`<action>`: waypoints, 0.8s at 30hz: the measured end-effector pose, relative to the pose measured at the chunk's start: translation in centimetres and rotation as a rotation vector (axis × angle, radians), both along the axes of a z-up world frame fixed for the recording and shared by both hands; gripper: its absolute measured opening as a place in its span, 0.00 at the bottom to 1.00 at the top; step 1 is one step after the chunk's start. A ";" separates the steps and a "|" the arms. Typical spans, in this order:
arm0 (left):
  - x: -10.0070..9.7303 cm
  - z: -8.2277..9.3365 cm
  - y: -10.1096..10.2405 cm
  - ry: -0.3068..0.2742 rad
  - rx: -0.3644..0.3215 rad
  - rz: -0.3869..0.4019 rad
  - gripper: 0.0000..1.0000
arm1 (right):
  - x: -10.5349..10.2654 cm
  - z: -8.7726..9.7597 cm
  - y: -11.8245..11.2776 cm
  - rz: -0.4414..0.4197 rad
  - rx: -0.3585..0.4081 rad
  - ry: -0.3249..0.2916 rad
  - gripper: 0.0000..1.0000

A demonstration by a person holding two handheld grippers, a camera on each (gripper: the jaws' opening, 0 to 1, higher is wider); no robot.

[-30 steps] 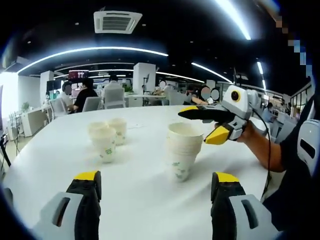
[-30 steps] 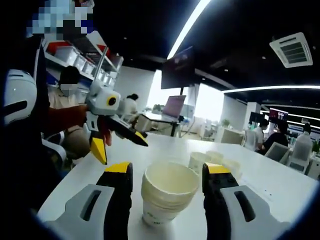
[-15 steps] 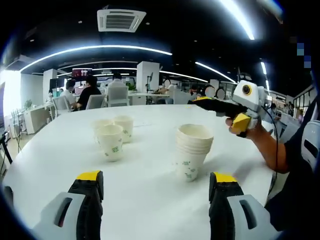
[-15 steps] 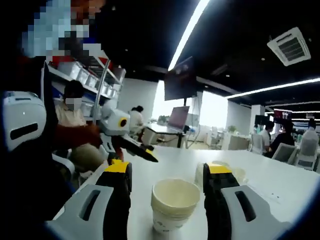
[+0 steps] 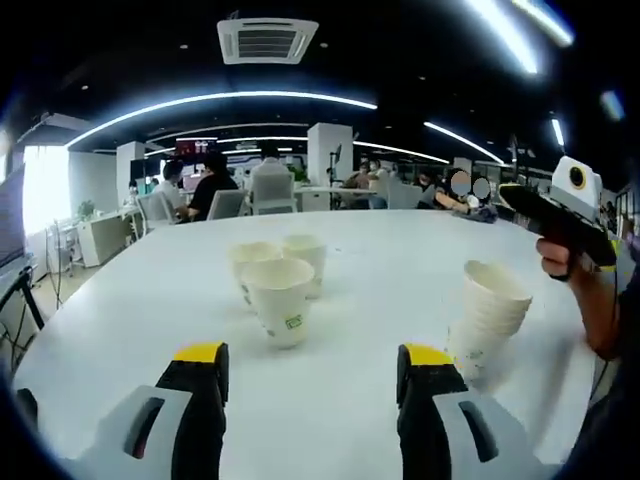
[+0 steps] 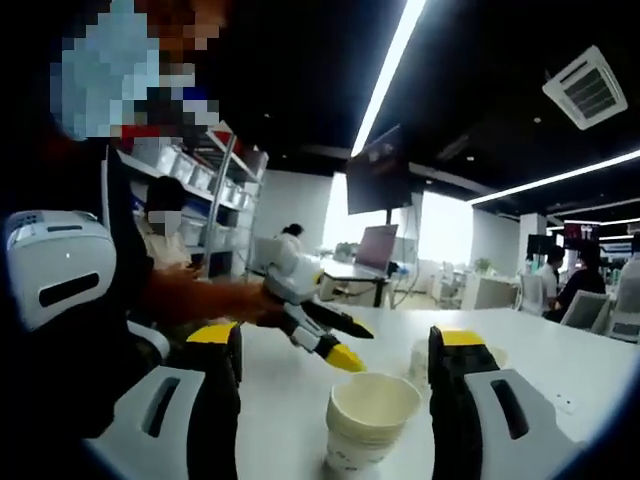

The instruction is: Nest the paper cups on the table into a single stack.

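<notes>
A stack of nested white paper cups (image 5: 487, 318) stands on the white table (image 5: 370, 250), to the right in the left gripper view. Three loose cups stand left of it: one in front (image 5: 278, 300) and two behind (image 5: 252, 263) (image 5: 305, 262). My left gripper (image 5: 313, 355) is open and holds nothing, short of the front loose cup. My right gripper (image 5: 560, 215), held by a hand, hovers above and right of the stack. In the right gripper view, the right gripper (image 6: 337, 340) is open, with the stack (image 6: 368, 432) ahead between its jaws, untouched. The left gripper (image 6: 318, 328) shows beyond it, open.
The round table's edge curves close on the left (image 5: 40, 340). People sit at desks and chairs (image 5: 225, 200) far behind the table. A sleeve and a white arm pad (image 6: 60, 270) are at the left of the right gripper view. Shelves (image 6: 215, 170) stand behind.
My right gripper has drawn up and away from the stack, which stays on the table. My left gripper has come closer to the loose cups, which look larger now.
</notes>
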State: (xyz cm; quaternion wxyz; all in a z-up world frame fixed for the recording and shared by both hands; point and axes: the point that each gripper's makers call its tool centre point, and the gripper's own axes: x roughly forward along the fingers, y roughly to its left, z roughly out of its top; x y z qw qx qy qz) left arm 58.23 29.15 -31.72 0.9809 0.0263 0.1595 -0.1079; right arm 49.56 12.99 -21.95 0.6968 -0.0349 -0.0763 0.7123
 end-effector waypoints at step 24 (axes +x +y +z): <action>9.3 -1.5 0.9 0.001 -0.047 0.110 0.54 | -0.1 -1.0 0.4 0.004 -0.032 -0.011 0.85</action>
